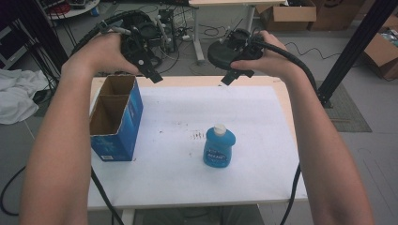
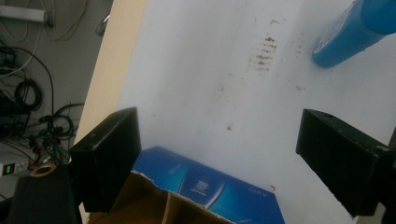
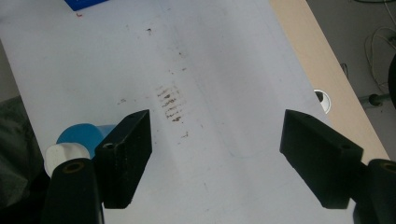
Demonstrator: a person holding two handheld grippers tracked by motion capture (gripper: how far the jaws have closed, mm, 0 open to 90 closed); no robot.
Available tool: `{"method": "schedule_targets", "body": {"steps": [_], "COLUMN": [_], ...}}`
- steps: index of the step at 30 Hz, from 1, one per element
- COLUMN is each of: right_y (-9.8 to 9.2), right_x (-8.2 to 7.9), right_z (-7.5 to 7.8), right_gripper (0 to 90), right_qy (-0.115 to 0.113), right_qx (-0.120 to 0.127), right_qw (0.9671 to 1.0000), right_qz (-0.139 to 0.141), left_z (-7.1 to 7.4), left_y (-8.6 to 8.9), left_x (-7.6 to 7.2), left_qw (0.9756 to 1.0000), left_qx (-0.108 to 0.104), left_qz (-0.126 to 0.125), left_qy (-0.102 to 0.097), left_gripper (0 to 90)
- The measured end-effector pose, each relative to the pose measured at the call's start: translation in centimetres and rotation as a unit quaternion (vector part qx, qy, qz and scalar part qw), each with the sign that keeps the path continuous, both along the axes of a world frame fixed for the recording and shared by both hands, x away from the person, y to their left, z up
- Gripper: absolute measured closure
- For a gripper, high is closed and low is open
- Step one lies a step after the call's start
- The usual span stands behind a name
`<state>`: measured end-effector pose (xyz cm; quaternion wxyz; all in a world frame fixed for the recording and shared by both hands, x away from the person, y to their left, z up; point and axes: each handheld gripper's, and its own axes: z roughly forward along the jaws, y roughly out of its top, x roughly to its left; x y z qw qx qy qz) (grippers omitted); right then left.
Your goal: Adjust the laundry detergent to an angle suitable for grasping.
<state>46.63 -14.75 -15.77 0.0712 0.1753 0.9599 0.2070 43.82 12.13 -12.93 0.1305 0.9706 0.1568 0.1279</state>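
A blue cardboard box (image 1: pixel 115 119) with an open top and a divider stands on the left of the white table sheet (image 1: pixel 178 168). A blue bottle (image 1: pixel 219 146) with a white cap stands upright near the middle. Both hands hold their grippers in the air over the table's far edge. My left gripper (image 1: pixel 154 76) hovers behind the box, open and empty; its own view looks down on the box (image 2: pixel 205 186) and the bottle (image 2: pixel 355 30). My right gripper (image 1: pixel 228 78) is also open and empty, with the bottle (image 3: pixel 79 135) low at the left of its view.
A wooden table edge (image 3: pixel 317 56) with a cable hole (image 3: pixel 322 99) borders the sheet. Dark smudges (image 1: pixel 198 136) mark the sheet beside the bottle. Cables, cardboard boxes (image 1: pixel 288 14) and a black post (image 1: pixel 352 47) stand on the floor beyond; a white cloth (image 1: pixel 16 96) lies at the left.
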Motion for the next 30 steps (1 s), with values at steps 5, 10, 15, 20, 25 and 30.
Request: {"method": "schedule_targets", "body": {"steps": [5, 10, 15, 20, 25, 30], "right_y": [-0.2, -0.3, -0.7, -1.1, -1.7, -2.4], "right_x": [0.0, 0.0, -0.1, -0.4, -0.6, -0.9], "right_z": [-0.1, -0.1, -0.2, -0.2, -0.1, -0.1], "right_gripper": [25.2, 24.5, 24.4, 24.0, 23.3, 22.9], "right_qy": [-0.001, -0.002, -0.001, -0.006, -0.008, -0.009], "right_qx": [0.002, 0.004, 0.021, 0.04, 0.047, 0.06], "right_qw": [1.0, 1.0, 0.9998, 0.9992, 0.9989, 0.9981], "right_qz": [-0.002, -0.001, -0.001, 0.001, -0.004, -0.007], "left_z": [-0.2, -0.2, 0.1, 0.1, 0.1, 0.0], "left_y": [-0.3, -0.4, -0.2, -0.1, -0.1, -0.2], "left_x": [0.2, 0.1, -0.4, -0.7, -0.8, -1.0], "left_qw": [1.0, 1.0, 1.0, 1.0, 1.0, 1.0], "left_qx": [0.002, 0.002, 0.001, 0.004, 0.005, 0.007], "left_qz": [-0.003, -0.002, 0.0, 0.003, 0.001, 0.002], "left_qy": [0.001, -0.002, -0.007, -0.007, -0.006, -0.006], "left_gripper": [14.6, 14.6, 14.6, 14.6, 14.6, 14.6]}}
